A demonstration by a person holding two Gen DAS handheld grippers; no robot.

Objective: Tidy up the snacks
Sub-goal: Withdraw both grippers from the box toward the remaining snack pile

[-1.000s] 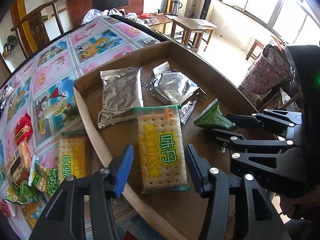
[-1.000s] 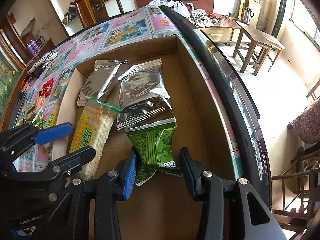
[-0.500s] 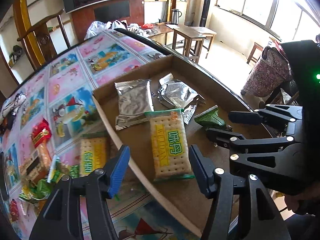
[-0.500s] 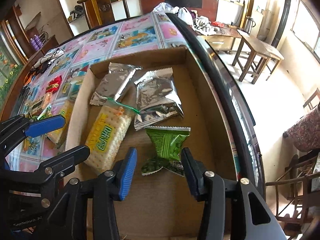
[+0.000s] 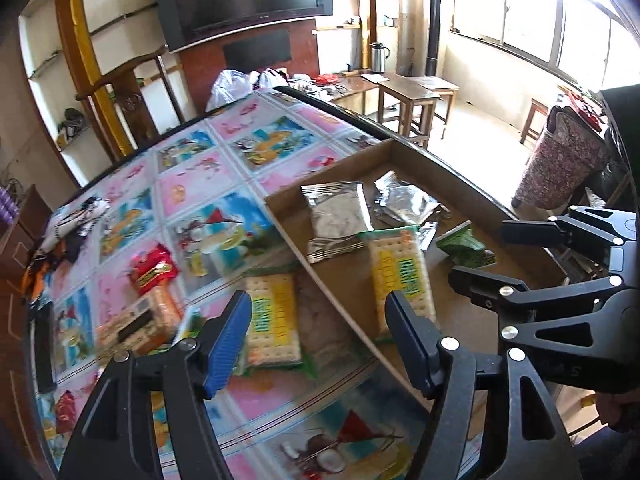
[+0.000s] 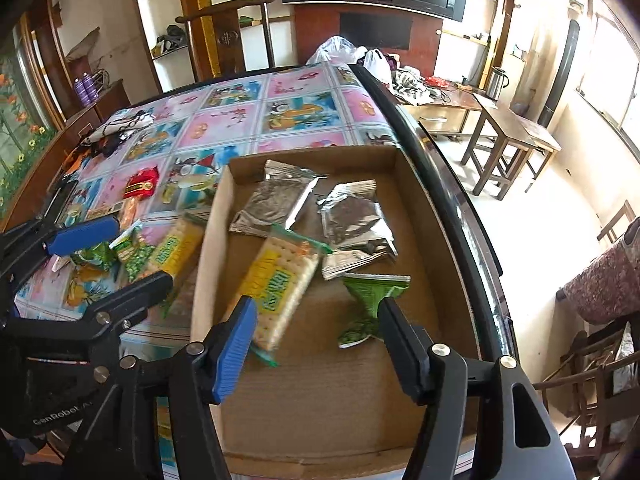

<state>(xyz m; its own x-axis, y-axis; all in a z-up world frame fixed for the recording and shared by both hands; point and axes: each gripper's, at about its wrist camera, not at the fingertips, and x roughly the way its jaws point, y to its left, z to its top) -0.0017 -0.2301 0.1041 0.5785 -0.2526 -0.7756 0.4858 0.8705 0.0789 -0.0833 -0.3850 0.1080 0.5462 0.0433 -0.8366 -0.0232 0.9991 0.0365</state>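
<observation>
Fingers of the left gripper [image 5: 316, 336] and right gripper [image 6: 312, 340] stand wide, empty — both have drawn back and risen from the cardboard tray [image 6: 404, 216]. Released inside it: green packet [image 6: 372, 300], cracker pack [image 6: 280, 280], two silver pouches [image 6: 276, 200]. Beyond the tray wall, on the tabletop [image 5: 192, 188], a second cracker pack [image 5: 272, 316] and red packet [image 5: 154, 272] remain — judged next for collection by the left gripper.

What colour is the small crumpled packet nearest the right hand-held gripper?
Green packet, with a white printed pattern; clearest in the right wrist view.
</observation>
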